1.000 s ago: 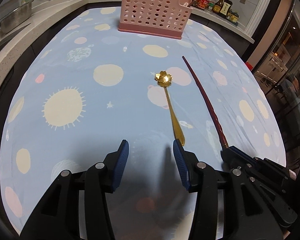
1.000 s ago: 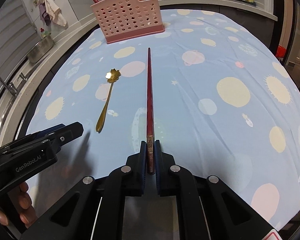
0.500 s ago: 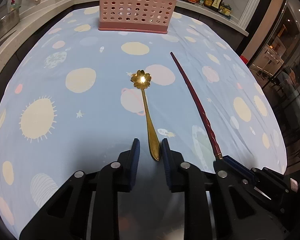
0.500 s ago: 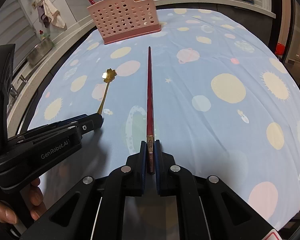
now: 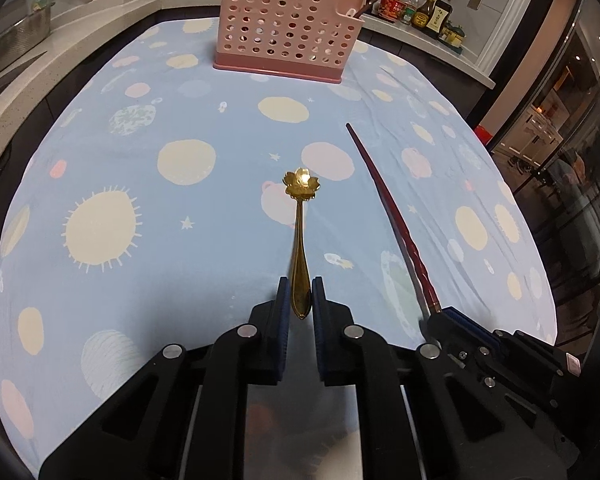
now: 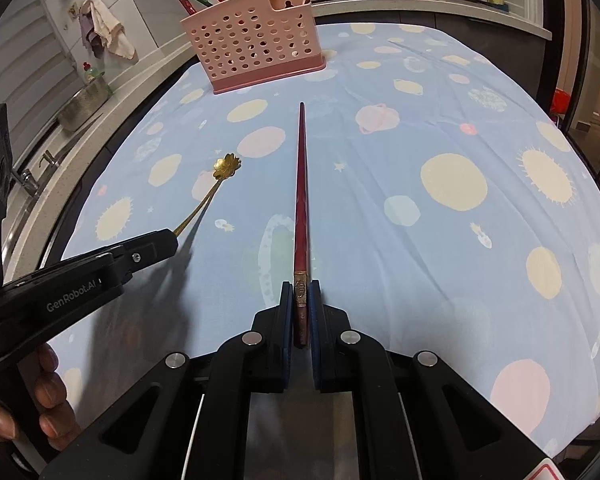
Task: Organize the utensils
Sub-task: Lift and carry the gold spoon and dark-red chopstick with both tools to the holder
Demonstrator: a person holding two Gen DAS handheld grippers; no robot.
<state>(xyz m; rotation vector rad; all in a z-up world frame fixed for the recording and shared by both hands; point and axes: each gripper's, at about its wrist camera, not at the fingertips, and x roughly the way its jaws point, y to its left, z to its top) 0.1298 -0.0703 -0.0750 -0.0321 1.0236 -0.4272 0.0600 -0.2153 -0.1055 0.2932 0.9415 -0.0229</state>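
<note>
A table under a pale blue cloth (image 5: pixel 100 152) printed with suns and planets fills both views, and at its far edge stands one pink perforated holder (image 5: pixel 286 36), already bearing several sticks and handles too crowded to count. Nearer lie the two loose pieces: one dark red chopstick (image 6: pixel 300 200) and one gold spoon (image 5: pixel 299 240) with a flower-shaped bowl. What has just changed is on the left: a second ago the left gripper (image 5: pixel 299 300) stood wide beside the spoon's handle, and its jaws have just been closing, so they now sit narrow with the handle's tail between the blue pads, which seem to press on it. The spoon looks lifted at the handle end, its shadow falling apart from it in the right view. The right gripper (image 6: pixel 300 308) is as it was, clamped on the gilt butt of the chopstick, whose tip points toward the holder. So each hand now has one utensil, and my reading is that nothing loose is left on the cloth; what remains is carrying both to the holder and dropping them in.
</note>
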